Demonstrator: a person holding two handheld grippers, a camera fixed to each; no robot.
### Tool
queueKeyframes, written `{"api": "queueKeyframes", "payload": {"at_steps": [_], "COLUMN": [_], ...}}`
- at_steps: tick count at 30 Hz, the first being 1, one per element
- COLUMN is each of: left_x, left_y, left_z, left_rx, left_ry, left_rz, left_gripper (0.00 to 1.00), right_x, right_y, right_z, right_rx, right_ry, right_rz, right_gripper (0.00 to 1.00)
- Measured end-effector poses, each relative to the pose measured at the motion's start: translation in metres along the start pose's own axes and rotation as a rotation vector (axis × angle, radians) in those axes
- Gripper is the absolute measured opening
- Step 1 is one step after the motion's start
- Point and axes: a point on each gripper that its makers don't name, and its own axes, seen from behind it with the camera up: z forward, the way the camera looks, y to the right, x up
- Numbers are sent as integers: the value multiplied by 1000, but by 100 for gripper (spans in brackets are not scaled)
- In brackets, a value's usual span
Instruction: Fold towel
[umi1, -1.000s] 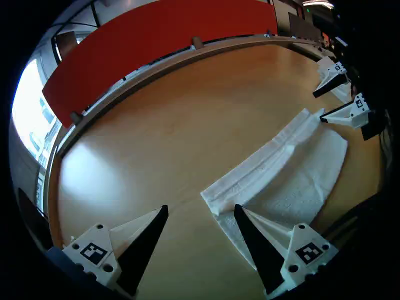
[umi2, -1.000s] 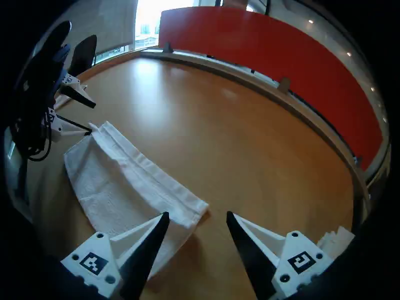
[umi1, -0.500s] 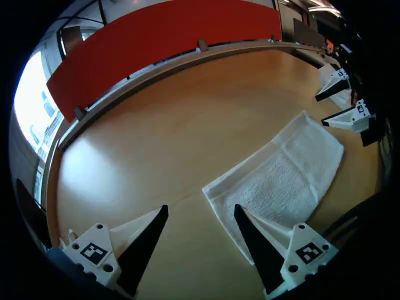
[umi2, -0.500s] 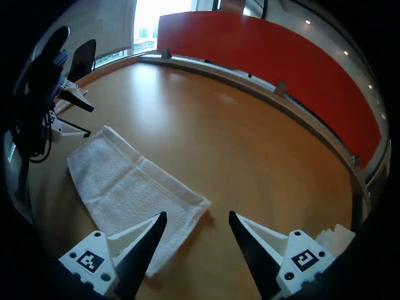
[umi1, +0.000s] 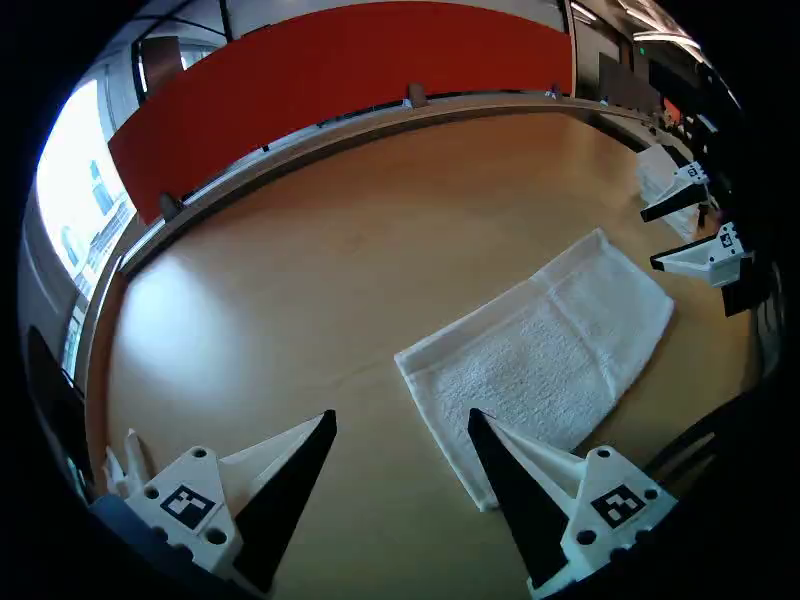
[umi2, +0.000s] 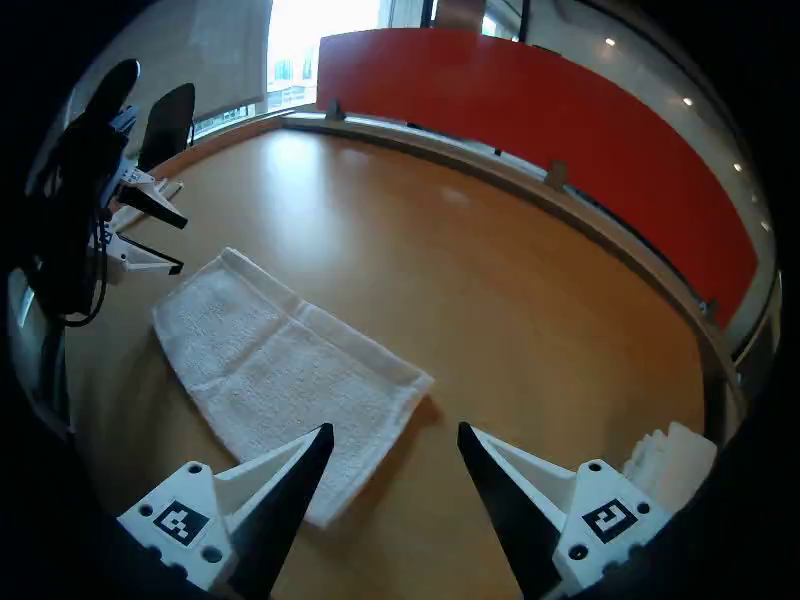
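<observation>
A white towel (umi1: 540, 350) lies flat and folded as a rectangle on the wooden table (umi1: 330, 260). My left gripper (umi1: 400, 470) is open, held above the table just off the towel's near end, its right finger over the towel's corner. In the right gripper view the same towel (umi2: 285, 375) lies flat at lower left. My right gripper (umi2: 390, 480) is open beside the towel's near corner, with nothing between its fingers. Each view shows the other gripper farther off at the towel's far end: the right gripper (umi1: 695, 230) and the left gripper (umi2: 145, 230).
A red partition panel (umi1: 330, 80) runs along the table's far edge. A small stack of white cloth (umi2: 670, 455) sits at the right of the right gripper view, and white cloth (umi1: 662, 175) lies beyond the far gripper. Dark chair backs (umi2: 165, 110) stand past the table's end.
One second ago a folded-over ridge ran along the towel's long edge; now it lies flat. Both grippers, still open, have drawn back slightly from the towel's ends.
</observation>
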Motion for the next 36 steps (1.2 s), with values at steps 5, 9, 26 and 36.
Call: {"api": "queueKeyframes", "payload": {"at_steps": [5, 9, 26, 36], "left_x": [-10, -16, -36, -53], "left_y": [4, 5, 7, 5], "left_z": [-6, -11, -26, -33], "left_rx": [-1, 4, 34, 53], "left_ry": [-8, -8, -8, -16], "left_rz": [-30, -53, -174, -225], "left_gripper": [98, 98, 98, 98], "right_x": [-6, -11, -24, -32], "right_y": [-5, -9, -19, -24], "right_z": [-7, -11, -18, -19], "right_rx": [-1, -4, -6, 7], "right_ry": [2, 3, 6, 0], "right_rz": [12, 26, 78, 76], "right_gripper": [96, 96, 96, 96]}}
